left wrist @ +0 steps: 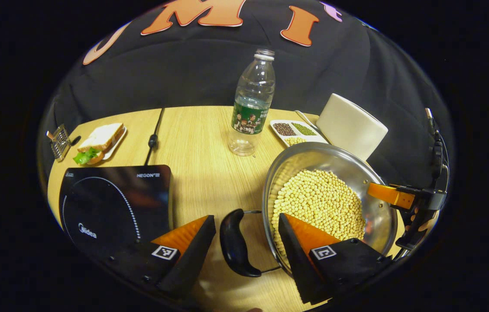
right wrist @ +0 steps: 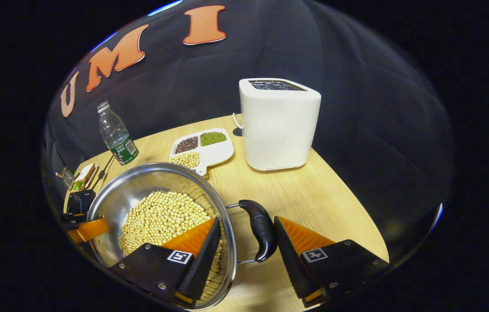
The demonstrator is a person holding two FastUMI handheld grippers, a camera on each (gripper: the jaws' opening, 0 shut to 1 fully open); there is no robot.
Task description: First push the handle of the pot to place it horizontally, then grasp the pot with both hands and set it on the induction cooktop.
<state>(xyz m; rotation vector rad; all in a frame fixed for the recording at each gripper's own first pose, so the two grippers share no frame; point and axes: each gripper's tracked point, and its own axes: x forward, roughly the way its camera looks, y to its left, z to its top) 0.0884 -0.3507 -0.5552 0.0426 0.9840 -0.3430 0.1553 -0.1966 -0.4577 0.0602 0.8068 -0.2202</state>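
Pot of soybeans sits right of the induction cooktop; each wide-open tool, left and right, straddles one side handle.

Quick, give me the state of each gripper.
Left gripper: open, its fingers either side of one pot handle, not pressing it.
Right gripper: open, astride the other pot handle.

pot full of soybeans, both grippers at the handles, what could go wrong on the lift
1. The pot is heaped with soybeans; any tilt could spill them.
2. Both grippers, left and right, are open astride the side handles, not clamped; an uneven grip may slip.
3. The water bottle stands nearby; a swing toward the induction cooktop might topple it.
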